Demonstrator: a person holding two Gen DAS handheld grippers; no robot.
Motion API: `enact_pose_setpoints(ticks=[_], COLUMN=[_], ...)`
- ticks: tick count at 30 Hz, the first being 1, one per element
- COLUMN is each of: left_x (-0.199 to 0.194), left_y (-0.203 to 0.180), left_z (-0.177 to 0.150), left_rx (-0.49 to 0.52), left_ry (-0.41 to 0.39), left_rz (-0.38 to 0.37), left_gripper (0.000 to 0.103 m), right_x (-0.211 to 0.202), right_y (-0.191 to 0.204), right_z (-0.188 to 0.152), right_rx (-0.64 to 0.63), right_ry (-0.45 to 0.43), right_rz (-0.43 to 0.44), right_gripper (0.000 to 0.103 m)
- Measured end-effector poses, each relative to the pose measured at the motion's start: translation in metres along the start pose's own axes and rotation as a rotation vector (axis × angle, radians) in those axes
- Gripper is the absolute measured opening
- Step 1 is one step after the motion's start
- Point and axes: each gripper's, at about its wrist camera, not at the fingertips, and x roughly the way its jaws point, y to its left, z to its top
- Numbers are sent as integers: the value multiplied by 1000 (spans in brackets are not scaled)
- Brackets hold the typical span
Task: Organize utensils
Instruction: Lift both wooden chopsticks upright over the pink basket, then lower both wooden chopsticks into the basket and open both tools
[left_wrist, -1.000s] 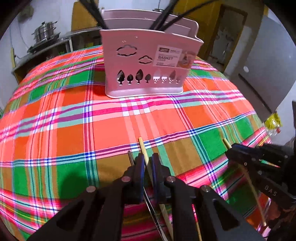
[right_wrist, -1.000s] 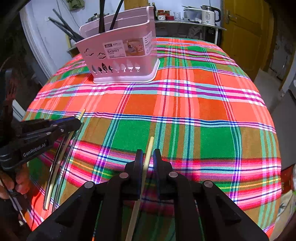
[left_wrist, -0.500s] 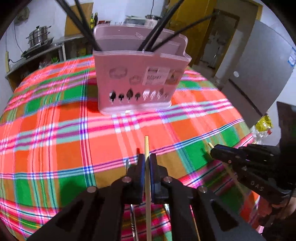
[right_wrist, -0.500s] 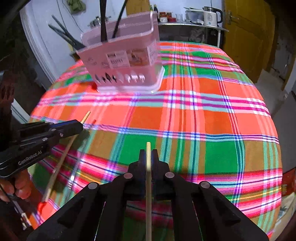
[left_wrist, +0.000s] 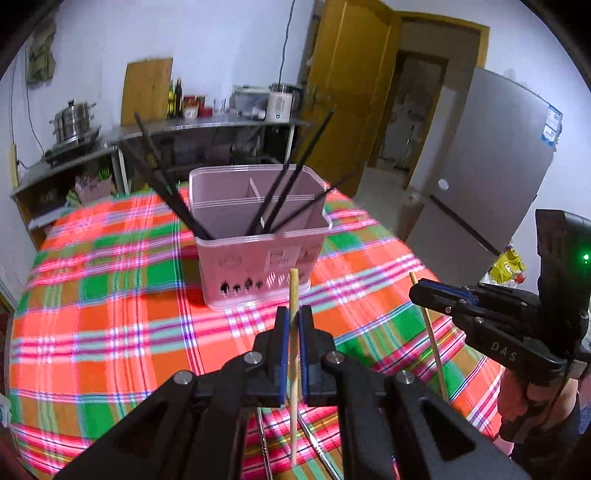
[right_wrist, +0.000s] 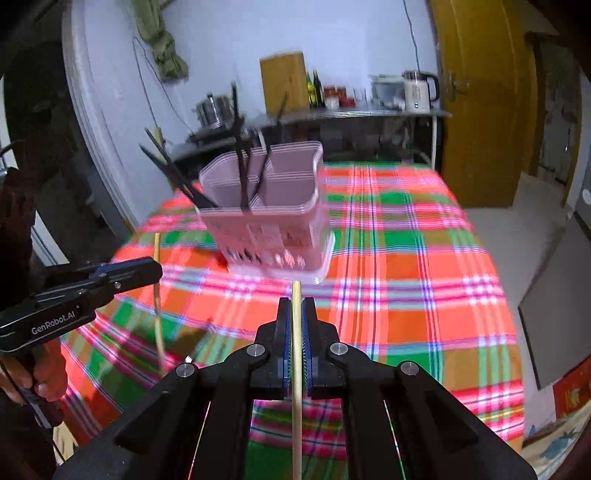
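A pink utensil basket (left_wrist: 258, 236) (right_wrist: 273, 210) stands on the plaid tablecloth (left_wrist: 110, 325), with several black chopsticks (left_wrist: 280, 195) leaning inside it. My left gripper (left_wrist: 293, 314) is shut on a pale wooden chopstick (left_wrist: 293, 288) that stands upright between the pads, held above the cloth in front of the basket. My right gripper (right_wrist: 296, 312) is shut on a second wooden chopstick (right_wrist: 296, 295). Each gripper shows in the other's view: the right gripper (left_wrist: 417, 291) with its chopstick (left_wrist: 430, 328), the left gripper (right_wrist: 155, 267) with its chopstick (right_wrist: 157, 251).
Thin metal utensils (left_wrist: 264, 443) lie on the cloth under the left gripper. Beyond the round table stand a steel counter (left_wrist: 207, 123) with a kettle (right_wrist: 417, 90) and pots, a grey fridge (left_wrist: 491, 166) at the right and a yellow door (right_wrist: 484, 92).
Both grippers have risen from the cloth, each carrying its wooden chopstick up with it. The basket's open top has come into view from above.
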Motion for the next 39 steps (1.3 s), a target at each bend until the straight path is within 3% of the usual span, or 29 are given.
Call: enact_pose_setpoints(ticks=[10, 39], left_x=[-23, -29], left_y=[-1, -4], left_z=[10, 10], left_rx=[20, 30], left_ry=[-54, -60], left_rz=[15, 16], left_gripper=[6, 6], right_x=[-32, -37], right_y=[10, 11], right_z=[20, 18], right_rx=[4, 5], right_ry=[-170, -181], right_rz=[48, 88], right_gripper=[5, 5])
